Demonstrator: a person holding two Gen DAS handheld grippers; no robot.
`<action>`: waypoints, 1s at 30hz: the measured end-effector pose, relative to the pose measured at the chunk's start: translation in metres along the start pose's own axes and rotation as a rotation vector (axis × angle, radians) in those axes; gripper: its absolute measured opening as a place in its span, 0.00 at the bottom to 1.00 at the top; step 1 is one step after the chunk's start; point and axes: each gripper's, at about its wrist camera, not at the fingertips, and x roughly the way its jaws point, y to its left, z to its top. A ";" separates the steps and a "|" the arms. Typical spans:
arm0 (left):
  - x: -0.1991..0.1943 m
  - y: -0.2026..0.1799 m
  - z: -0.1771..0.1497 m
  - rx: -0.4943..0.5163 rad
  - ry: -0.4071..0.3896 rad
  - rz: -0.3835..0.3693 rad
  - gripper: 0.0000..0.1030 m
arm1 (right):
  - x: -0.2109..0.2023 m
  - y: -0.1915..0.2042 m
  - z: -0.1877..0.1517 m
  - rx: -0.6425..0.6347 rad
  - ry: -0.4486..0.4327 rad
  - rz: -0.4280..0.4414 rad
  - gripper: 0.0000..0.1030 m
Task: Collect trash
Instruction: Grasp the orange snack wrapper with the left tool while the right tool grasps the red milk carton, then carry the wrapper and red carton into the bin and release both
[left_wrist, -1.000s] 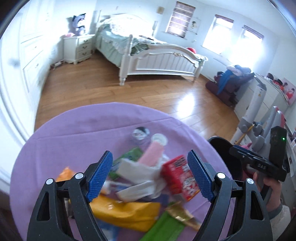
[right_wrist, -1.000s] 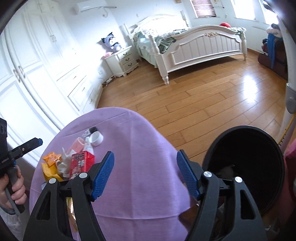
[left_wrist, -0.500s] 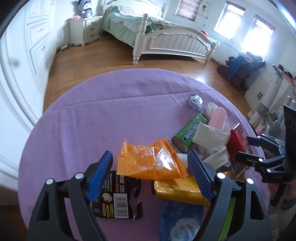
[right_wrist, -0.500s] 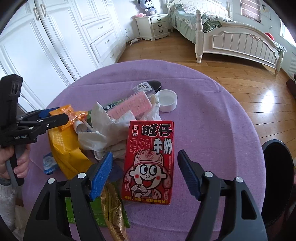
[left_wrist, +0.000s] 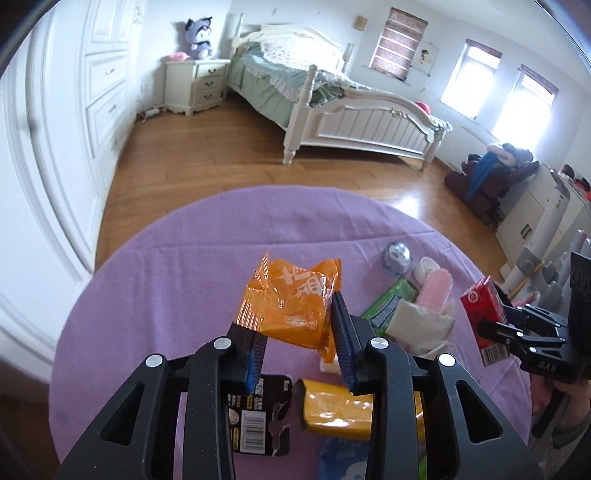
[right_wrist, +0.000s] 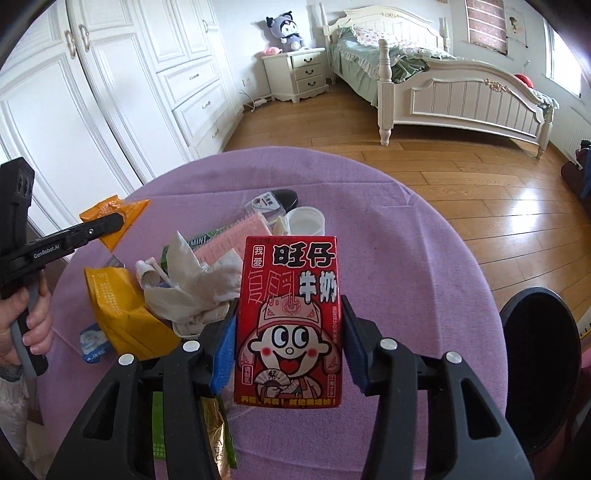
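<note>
Trash lies heaped on a round table under a purple cloth (left_wrist: 184, 288). My left gripper (left_wrist: 297, 350) has its jaws closing, and its blue pads press both sides of a crinkled orange snack wrapper (left_wrist: 291, 302), which stands up between them. My right gripper (right_wrist: 288, 350) is closing too, its pads against the sides of a red milk carton (right_wrist: 290, 314) with a cartoon face. That carton (left_wrist: 484, 317) also shows at the right of the left wrist view. The orange wrapper (right_wrist: 110, 210) appears at the left in the right wrist view.
A black bin (right_wrist: 539, 362) stands by the table's right edge. Left on the cloth are a yellow packet (left_wrist: 340, 410), crumpled tissue (right_wrist: 192, 284), a green gum pack (left_wrist: 388, 306), a white cap (right_wrist: 306, 221) and a black card (left_wrist: 255, 421). A bed and wardrobes stand beyond.
The left gripper shifted left over the pile and narrowed onto the orange wrapper. The right gripper swung from the bin to the red carton and narrowed onto it.
</note>
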 end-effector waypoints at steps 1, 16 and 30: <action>-0.006 -0.008 0.004 0.016 -0.020 0.005 0.32 | -0.006 -0.003 0.001 0.009 -0.023 0.009 0.48; 0.003 -0.211 0.023 0.255 -0.062 -0.180 0.32 | -0.074 -0.109 -0.006 0.198 -0.230 -0.023 0.48; 0.101 -0.354 -0.004 0.351 0.068 -0.349 0.32 | -0.090 -0.233 -0.054 0.411 -0.252 -0.150 0.48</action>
